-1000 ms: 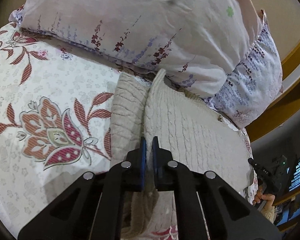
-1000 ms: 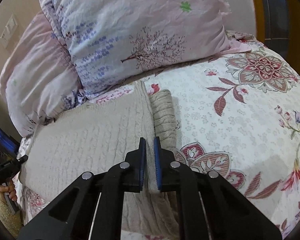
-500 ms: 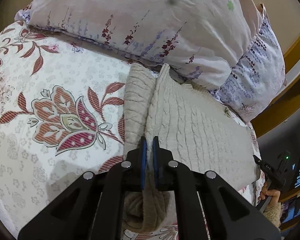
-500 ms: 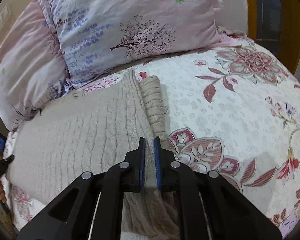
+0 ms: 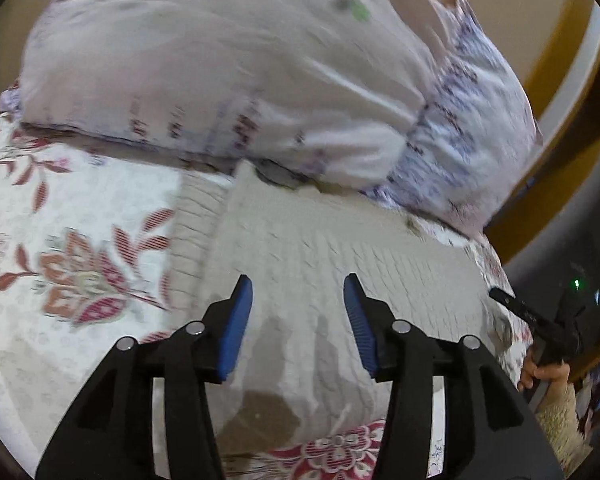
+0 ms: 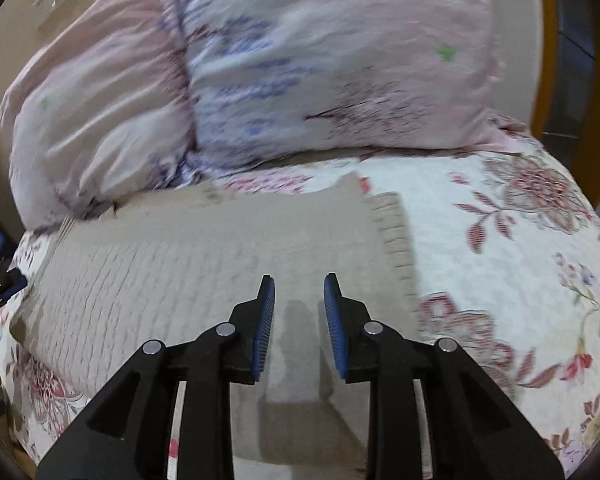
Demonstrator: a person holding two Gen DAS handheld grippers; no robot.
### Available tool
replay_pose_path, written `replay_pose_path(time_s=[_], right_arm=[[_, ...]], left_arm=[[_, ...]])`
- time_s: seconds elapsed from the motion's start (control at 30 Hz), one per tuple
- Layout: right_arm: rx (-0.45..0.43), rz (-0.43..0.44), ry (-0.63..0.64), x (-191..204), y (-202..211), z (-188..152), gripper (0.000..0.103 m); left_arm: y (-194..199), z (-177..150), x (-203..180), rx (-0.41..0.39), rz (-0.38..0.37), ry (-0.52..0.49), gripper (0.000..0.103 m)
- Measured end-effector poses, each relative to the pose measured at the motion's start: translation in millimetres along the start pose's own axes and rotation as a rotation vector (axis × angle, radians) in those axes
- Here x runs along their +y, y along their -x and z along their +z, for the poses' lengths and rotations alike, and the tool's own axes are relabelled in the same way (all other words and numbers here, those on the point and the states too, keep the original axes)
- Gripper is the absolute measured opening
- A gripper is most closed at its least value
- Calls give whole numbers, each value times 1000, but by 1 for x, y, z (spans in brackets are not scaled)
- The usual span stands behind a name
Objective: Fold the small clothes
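Beige knit: a cable-knit sweater [image 5: 324, 264] lies spread flat on the bed, its far edge just below the pillows; in the right wrist view the same sweater [image 6: 204, 256] fills the middle of the frame.
Ribbed edge: a ribbed band [image 6: 394, 236] of the sweater lies along its right side in the right wrist view, flat on the bedspread.
Left hand-held gripper: the left hand-held gripper [image 5: 298, 324] hangs just over the sweater with its blue-padded jaws spread wide and nothing between them; its shadow falls on the knit below.
Right hand-held gripper: the right hand-held gripper [image 6: 299, 324] is also released, jaws apart over the sweater near the ribbed band, gripping nothing.
Bedspread: a white bedspread [image 5: 80, 248] with red and pink flowers lies under the sweater and shows on both sides of it [image 6: 512, 264].
Pillows: two floral pillows [image 5: 228, 68] lean at the head of the bed, one overlapping the other; they look blurred [image 6: 332, 60].
Blur: both views are smeared, so the fine knit detail at the far edge cannot be made out.
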State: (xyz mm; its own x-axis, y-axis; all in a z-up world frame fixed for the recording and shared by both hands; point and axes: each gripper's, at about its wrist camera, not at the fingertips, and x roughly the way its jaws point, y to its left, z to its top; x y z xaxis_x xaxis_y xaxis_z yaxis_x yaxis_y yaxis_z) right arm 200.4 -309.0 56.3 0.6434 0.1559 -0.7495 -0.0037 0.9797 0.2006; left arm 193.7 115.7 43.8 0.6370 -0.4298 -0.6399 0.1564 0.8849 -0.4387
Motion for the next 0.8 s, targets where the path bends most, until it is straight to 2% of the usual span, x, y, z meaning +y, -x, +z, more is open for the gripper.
replay_pose_path(time_s=[0.13,0.17,0.27,0.37,0.57,0.73,0.8], right_arm=[[74,-42,45,11,-21,-10,36],[49,-53,69,14,-19,-14,36],[56,-77,86,18,-17,-14,37],[74,-94,70,20,-17,-7,41],[32,-16,97,45,-13,-3,51],[39,41,168,86,-27,-6,51],[40,55,192,101,-30,-10,51]], left_arm=[[-21,-9,-2,74,47,-23,53],[-25,-11,-1,89,52,-27,53],[-27,-13,-4,84,58,-69,57],[-24,-11,-4,79,44,-60,61],[2,5,26,-18,3,94,78],[4,17,67,-21,-10,293,80],[3,18,77,-18,-16,343,80]])
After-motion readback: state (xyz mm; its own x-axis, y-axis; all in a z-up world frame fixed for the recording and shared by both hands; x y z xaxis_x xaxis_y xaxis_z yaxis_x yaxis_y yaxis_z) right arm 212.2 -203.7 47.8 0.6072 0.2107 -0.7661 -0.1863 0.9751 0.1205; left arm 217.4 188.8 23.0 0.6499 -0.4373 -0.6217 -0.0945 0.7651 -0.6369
